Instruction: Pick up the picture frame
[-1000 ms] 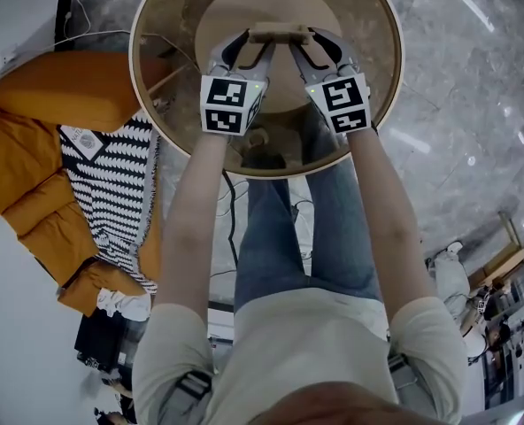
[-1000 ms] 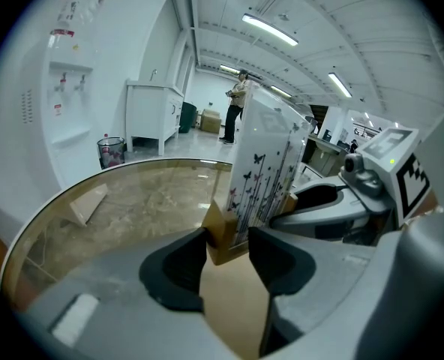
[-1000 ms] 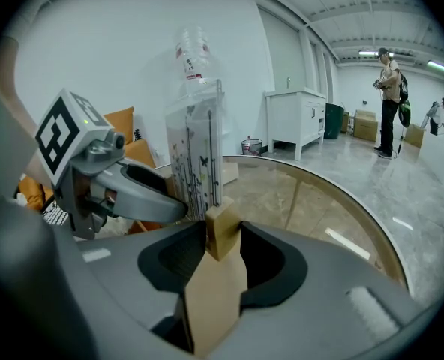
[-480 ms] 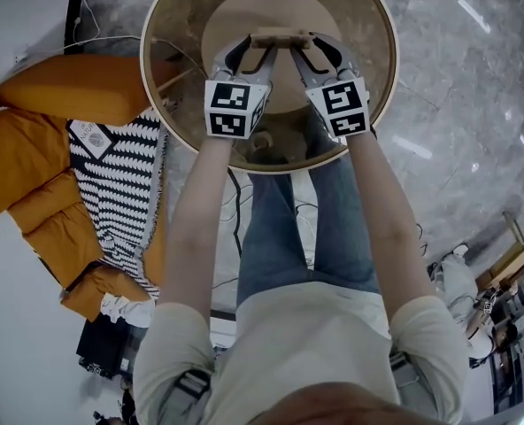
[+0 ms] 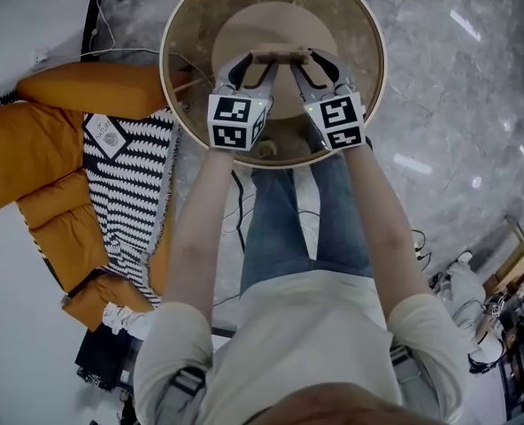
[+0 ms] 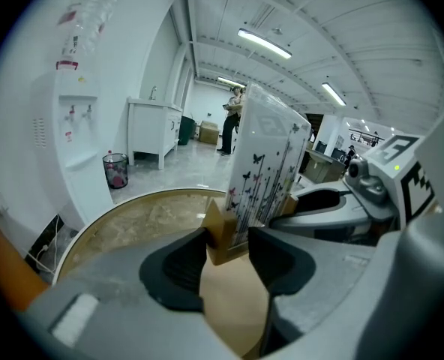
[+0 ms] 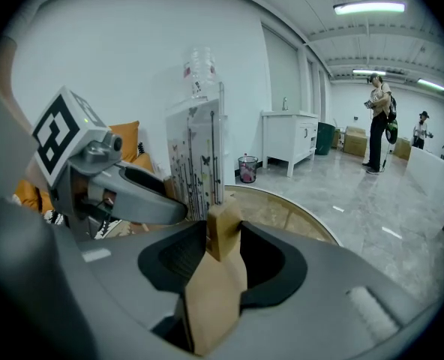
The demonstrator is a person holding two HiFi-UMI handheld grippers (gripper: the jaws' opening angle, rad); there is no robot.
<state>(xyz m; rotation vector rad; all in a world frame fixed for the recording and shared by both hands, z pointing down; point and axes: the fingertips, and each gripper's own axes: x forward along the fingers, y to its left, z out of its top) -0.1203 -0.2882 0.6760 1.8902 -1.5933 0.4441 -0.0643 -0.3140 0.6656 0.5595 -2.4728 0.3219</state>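
Picture frame [image 5: 281, 57] held level over round worktop [image 5: 187, 104]; left gripper [image 5: 255, 63] and right gripper [image 5: 308, 63] fingers clamped one wooden base end each, sharing load.

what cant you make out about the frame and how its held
- Head view: the picture frame shows edge-on only; its printed face is not visible.
- Left gripper view: the frame's far end is hidden behind the right gripper.
- Both gripper views: fingers cover the frame's underside, so its clearance from the table cannot be told.
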